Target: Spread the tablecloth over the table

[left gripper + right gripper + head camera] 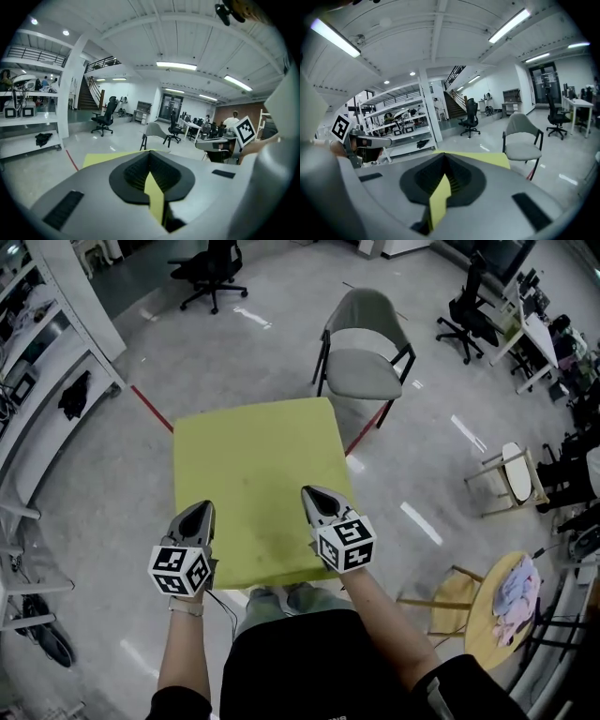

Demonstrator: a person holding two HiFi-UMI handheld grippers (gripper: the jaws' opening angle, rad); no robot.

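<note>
1. Head view: the left gripper (198,517) and the right gripper (316,499) each have their fingers closed on one near corner of the cloth (253,470).
   - From the fingertips the cloth runs away as one flat, nearly square sheet, and its far edge stops short of the chair (366,357).
   - Holding two neighbouring corners well apart pulls the near edge straight, which is probably why the sheet looks so smooth.
   - No worktop shows, so I cannot tell whether it lies under the sheet or the sheet hangs in the air.

2. Left gripper view: the fingers are pressed together with a thin strip of cloth (154,197) pinched between them, standing on edge.
   - The rest of the sheet shows as a yellow band beyond the fingertips, to the left.
   - Only the corner is taken. That looks like enough to steer the cloth while leaving the rest free to spread.
   - The right gripper's marker cube (244,131) sits off to the right.

3. Right gripper view: these fingers are also shut on a narrow strip of cloth (439,197).
   - The sheet stretches beyond the fingertips toward the chair (522,140).
   - The left gripper's cube (341,127) shows at the far left.
   - The spread seems partway done. Next, both corners probably need to come down evenly, with the grips kept until the cloth rests.
</note>
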